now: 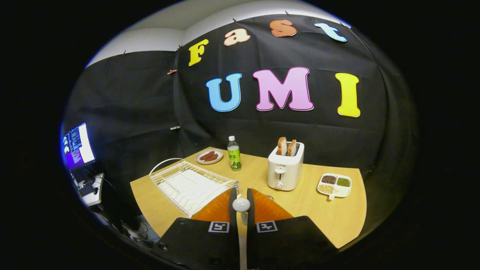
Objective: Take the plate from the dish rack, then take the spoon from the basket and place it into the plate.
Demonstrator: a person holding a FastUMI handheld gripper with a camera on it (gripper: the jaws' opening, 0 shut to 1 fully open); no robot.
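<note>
Now the spoon (241,204) is seen pinched between the two fingers of the gripper (241,198), its pale rounded bowl poking up at the tips while the handle is hidden down in the narrow gap. The fingers are pressed close on it from both sides, a grip that looks chosen to keep the spoon upright and steady for carrying. The gripper is held high above the near part of the wooden table (330,210), presumably so the spoon clears everything on the way.

Just beyond the fingers to the left, the white wire dish rack (187,185) is seen lying empty of plates. The plate meant to receive the spoon cannot be made out; it may be hidden under the fingers, and the same goes for the basket. A glimpse of something glassy is caught just beside the right finger, too little to name.

Further out, a white toaster (285,170) with two slices of bread stands near the middle, a green-labelled bottle (234,153) behind the rack, a small dish of sausages (209,156) beside it, and a divided tray of beans (334,185) well to the right.
</note>
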